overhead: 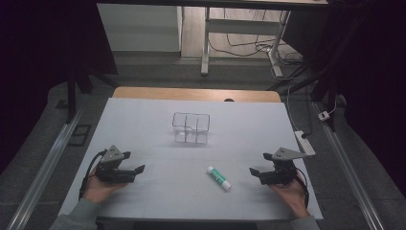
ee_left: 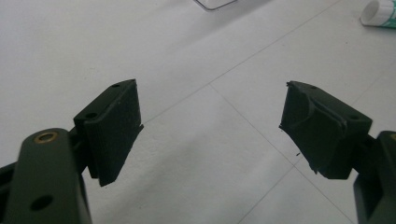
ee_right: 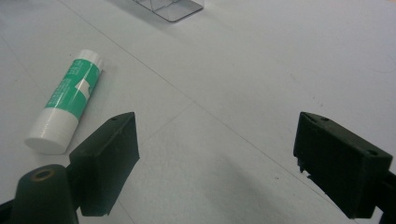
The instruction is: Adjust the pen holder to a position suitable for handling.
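Tongs first: the left gripper point(overhead: 128, 163) rests on the near left of the table, held in a hand, its black jaws spread wide with nothing between them, as the left gripper view confirms. The right gripper point(overhead: 260, 164) sits at the near right, jaws likewise parted and empty.

Between the two, nearer the right one, lies the green-and-white glue stick with a white cap point(overhead: 219, 178), flat on the pale grey table mat point(overhead: 143, 129) and angled so one end points toward the near right. In the right gripper view the stick point(ee_right: 67, 99) lies just left of the left jaw, apart from it.

The work in hand looks like picking up the stick, probably to drop it into the clear plastic divided organiser point(overhead: 191, 128) that stands farther off near the middle of the mat. To do that well, the right gripper should swing left and turn so its jaws straddle the round barrel across its width near the middle, then close squarely, since a cylinder lying flat is likely to roll away if nudged from one side.

Nothing stands between stick and organiser. Beyond the far table edge are a white desk frame point(overhead: 206, 43) and loose floor cables point(overhead: 249, 48), and a white power strip point(overhead: 305, 143) lies off the mat's right edge, all out of the path.
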